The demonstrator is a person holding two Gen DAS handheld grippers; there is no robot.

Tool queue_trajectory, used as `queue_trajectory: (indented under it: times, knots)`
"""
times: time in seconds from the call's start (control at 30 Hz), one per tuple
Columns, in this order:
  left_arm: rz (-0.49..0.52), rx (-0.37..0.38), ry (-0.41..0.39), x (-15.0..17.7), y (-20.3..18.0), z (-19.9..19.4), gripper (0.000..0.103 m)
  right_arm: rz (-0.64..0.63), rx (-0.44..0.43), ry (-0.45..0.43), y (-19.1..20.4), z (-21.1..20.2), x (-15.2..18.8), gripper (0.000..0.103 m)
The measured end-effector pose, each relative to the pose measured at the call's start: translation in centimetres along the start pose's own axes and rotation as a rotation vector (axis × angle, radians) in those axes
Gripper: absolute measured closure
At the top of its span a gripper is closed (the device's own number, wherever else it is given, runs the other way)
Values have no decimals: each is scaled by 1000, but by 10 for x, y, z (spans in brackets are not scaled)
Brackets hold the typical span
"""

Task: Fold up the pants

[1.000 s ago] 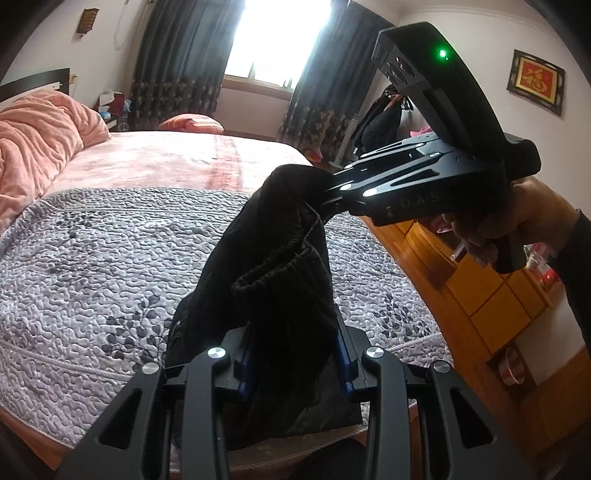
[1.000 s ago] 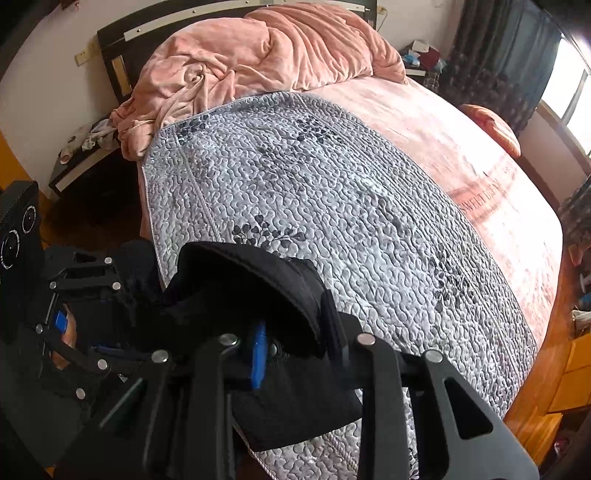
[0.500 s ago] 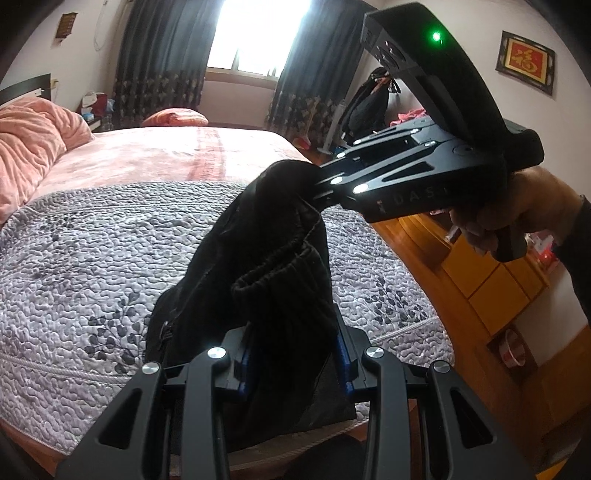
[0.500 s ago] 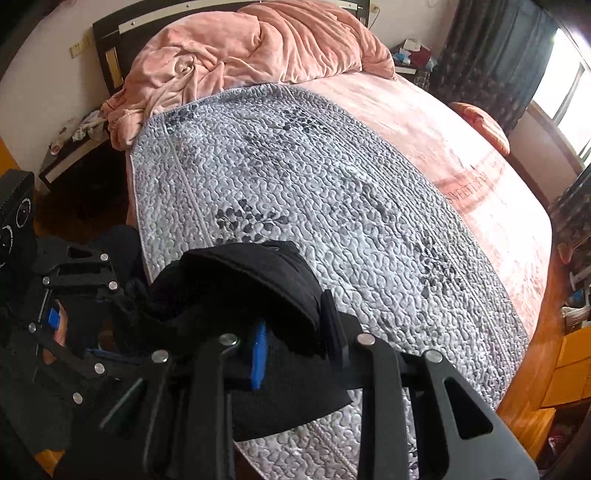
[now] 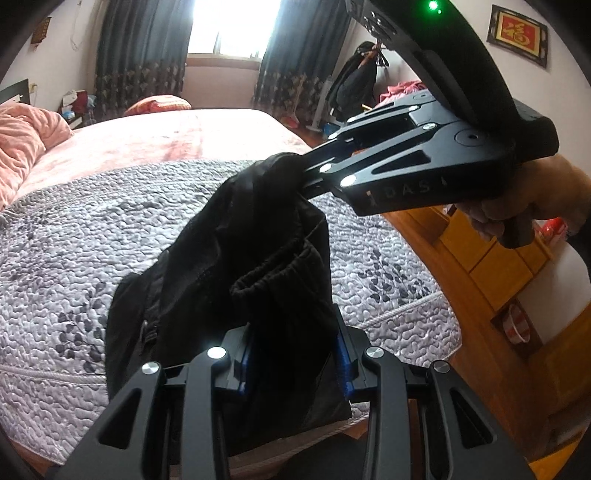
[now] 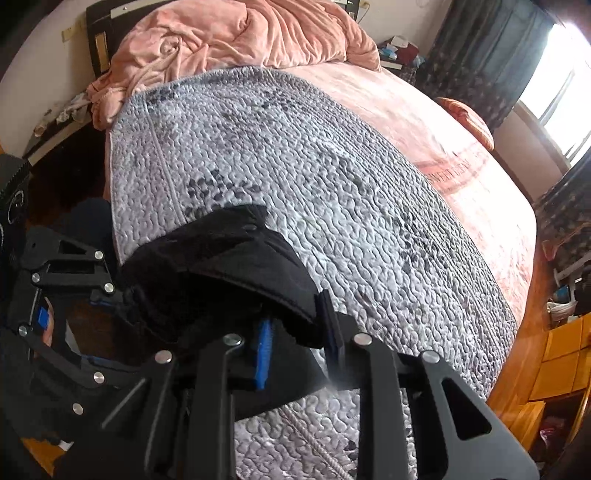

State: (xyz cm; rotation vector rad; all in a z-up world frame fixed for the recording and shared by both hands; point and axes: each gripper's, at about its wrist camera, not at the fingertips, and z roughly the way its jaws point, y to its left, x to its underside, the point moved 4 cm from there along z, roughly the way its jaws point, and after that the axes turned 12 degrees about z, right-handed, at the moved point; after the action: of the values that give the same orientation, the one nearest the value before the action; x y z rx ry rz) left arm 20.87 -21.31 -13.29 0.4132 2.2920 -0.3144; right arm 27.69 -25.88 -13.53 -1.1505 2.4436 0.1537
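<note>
Black pants [image 5: 236, 258] clamped in left gripper [image 5: 295, 354] and closing right gripper [image 6: 295, 328], over quilted bed [image 5: 74, 240] edge; open quilt toward twelve o'clock.

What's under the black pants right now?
Below the hanging black pants lies the grey quilted bedspread, near its edge. The patch directly beneath the fabric is covered from view.

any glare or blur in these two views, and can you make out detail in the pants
Left wrist view: the window is blown out white, and the pants are near solid black, only the waistband ribbing shows. Right wrist view: glare at the window, slight blur on the quilt, strong fisheye bending of the bed.
</note>
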Motion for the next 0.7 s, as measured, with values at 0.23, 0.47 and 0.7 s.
queue_trajectory:
  times: [0.23, 0.47, 0.7]
  knots:
    - [5, 18, 61, 15, -13, 36, 68, -3, 39, 24, -15, 26, 35, 80]
    - [10, 33, 116, 27, -19, 63, 68, -10, 72, 32, -22, 48, 60, 80]
    - [23, 40, 183, 45, -28, 93, 68, -14, 91, 63, -29, 73, 86, 80]
